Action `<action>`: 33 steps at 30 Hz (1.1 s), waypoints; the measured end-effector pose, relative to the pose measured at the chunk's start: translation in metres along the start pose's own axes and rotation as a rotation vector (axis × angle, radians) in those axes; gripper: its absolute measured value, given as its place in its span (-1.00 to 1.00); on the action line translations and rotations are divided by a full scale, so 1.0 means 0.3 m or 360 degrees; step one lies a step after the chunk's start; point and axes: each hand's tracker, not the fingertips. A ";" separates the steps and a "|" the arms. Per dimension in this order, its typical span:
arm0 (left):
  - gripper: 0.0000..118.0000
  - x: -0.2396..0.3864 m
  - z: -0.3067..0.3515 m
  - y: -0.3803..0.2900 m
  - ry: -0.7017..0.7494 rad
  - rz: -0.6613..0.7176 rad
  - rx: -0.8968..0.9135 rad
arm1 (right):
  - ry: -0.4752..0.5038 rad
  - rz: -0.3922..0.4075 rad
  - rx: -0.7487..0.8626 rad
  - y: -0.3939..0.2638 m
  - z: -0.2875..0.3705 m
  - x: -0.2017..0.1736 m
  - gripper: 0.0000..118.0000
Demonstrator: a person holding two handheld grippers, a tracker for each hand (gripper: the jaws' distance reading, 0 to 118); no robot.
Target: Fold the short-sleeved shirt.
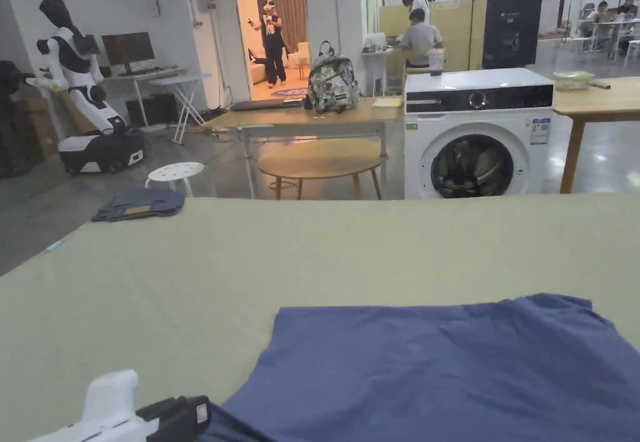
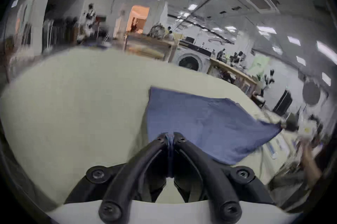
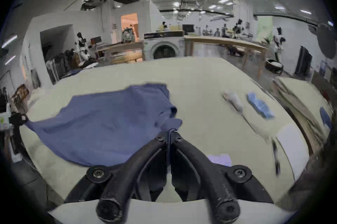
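In the head view the blue shirt (image 1: 450, 368) runs off the frame at 5 o'clock, so its near hem and right side are cut off, and the left gripper (image 1: 181, 417) shows at 7 o'clock partly out of frame, its jaws hidden against the cloth. Both gripper views are smeared, so the collar and sleeves are hard to make out.

The shirt lies on the pale green table (image 1: 187, 287), its far edge flat and its near corners lifted off the surface. In the left gripper view the left gripper's (image 2: 170, 136) jaws are pinched together on a bunched fold of shirt (image 2: 209, 122); in the right gripper view the right gripper (image 3: 170, 134) likewise clamps a gathered corner of the shirt (image 3: 102, 124). The cloth stretches between them, long axis running 9 to 3 o'clock in the head view.

A folded dark garment (image 1: 139, 204) rests at the table's far corner at 10 o'clock. Beyond stand a washing machine (image 1: 478, 134) at 1 o'clock and a white stool (image 1: 175, 173). In the right gripper view, a light blue cloth (image 3: 259, 104) and a whitish item (image 3: 233, 100) lie at 2 o'clock, well apart from the shirt.
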 end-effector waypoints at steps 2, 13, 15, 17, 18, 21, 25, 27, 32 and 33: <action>-1.00 0.051 0.095 -0.111 0.0033 0.0155 -0.0007 | -0.0092 -0.0033 0.0018 -0.135 0.101 0.010 -0.98; -0.90 -0.009 0.229 -0.339 0.0166 -0.0062 0.0030 | -0.0124 -0.0209 -0.0114 -0.406 0.217 0.039 -0.91; -0.11 -0.013 0.241 -0.332 0.0165 -0.0065 0.0062 | -0.0123 -0.0241 -0.0094 -0.417 0.227 0.034 -0.04; 0.68 0.007 0.262 -0.310 0.0112 -0.0059 0.0144 | -0.0076 -0.0282 -0.0056 -0.416 0.247 0.039 0.55; 0.68 0.025 0.276 -0.293 0.0079 -0.0070 0.0233 | -0.0056 -0.0284 -0.0020 -0.403 0.264 0.029 0.54; 0.68 0.129 0.312 -0.235 0.0052 -0.0179 0.0413 | -0.0011 -0.0231 0.0135 -0.342 0.312 -0.031 0.55; 0.68 0.281 0.303 -0.157 -0.0097 -0.0326 0.0564 | 0.0067 -0.0122 0.0321 -0.241 0.343 -0.146 0.55; 0.68 0.351 0.261 -0.138 -0.0136 -0.0412 0.0591 | 0.0133 -0.0099 0.0384 -0.201 0.333 -0.201 0.54; 0.21 0.468 0.135 -0.119 0.0005 -0.0536 0.0577 | 0.0167 0.0073 0.0437 -0.148 0.230 -0.295 -0.29; -0.24 0.479 0.119 -0.119 0.0003 -0.0530 0.0561 | 0.0187 0.0090 0.0436 -0.145 0.220 -0.305 -0.69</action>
